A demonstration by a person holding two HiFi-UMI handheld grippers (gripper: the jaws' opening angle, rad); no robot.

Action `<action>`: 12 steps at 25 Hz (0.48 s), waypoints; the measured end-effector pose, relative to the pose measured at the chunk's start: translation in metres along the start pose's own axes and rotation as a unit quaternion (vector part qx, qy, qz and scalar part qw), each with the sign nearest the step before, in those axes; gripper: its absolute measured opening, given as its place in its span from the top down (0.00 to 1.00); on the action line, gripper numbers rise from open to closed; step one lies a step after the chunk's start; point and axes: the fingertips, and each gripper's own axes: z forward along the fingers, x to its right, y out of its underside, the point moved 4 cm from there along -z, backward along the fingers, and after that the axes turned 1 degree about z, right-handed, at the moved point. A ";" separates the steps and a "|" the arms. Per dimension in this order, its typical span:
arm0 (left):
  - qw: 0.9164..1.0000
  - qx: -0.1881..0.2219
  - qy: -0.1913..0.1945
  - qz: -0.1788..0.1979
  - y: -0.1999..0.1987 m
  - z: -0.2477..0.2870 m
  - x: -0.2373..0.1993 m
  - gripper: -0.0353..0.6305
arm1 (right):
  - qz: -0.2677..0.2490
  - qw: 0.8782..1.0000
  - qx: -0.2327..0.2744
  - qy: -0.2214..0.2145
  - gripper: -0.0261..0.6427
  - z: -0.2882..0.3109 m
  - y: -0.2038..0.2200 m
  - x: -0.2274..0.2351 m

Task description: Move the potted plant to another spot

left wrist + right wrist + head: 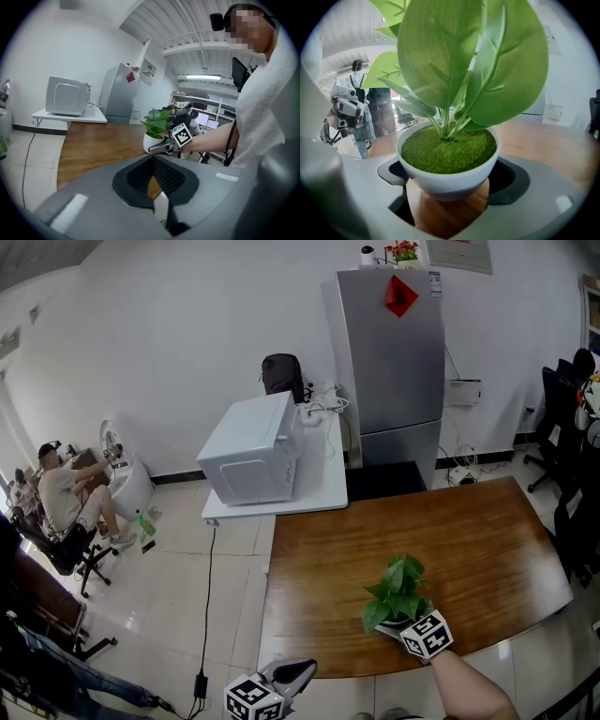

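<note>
The potted plant (397,589), green leaves in a small white pot (449,183), stands near the front edge of the brown wooden table (469,531). My right gripper (401,626) reaches in from the front, its jaws spread wide on both sides of the pot. The dark pads (389,171) lie against the pot's wall, and the base rests on the wood. My left gripper (302,669) hangs off the table's front left corner, shut and holding nothing. From the left gripper view the plant (157,125) and the right gripper (158,148) show across the table.
A white microwave (251,451) sits on a white side table (323,491) behind the wooden table, beside a grey fridge (392,362). A person (64,498) sits at the far left. Office chairs (567,418) stand at the right. A cable (208,606) runs across the floor.
</note>
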 end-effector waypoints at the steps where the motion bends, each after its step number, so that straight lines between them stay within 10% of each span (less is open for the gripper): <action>1: 1.000 0.001 0.002 0.000 0.000 0.001 -0.001 0.96 | -0.001 1.000 0.001 0.003 0.26 -0.002 -0.001 0.001; 12: 0.999 0.014 0.029 0.003 -0.015 0.000 -0.018 0.96 | 0.004 0.998 0.001 0.064 0.26 -0.036 -0.015 0.022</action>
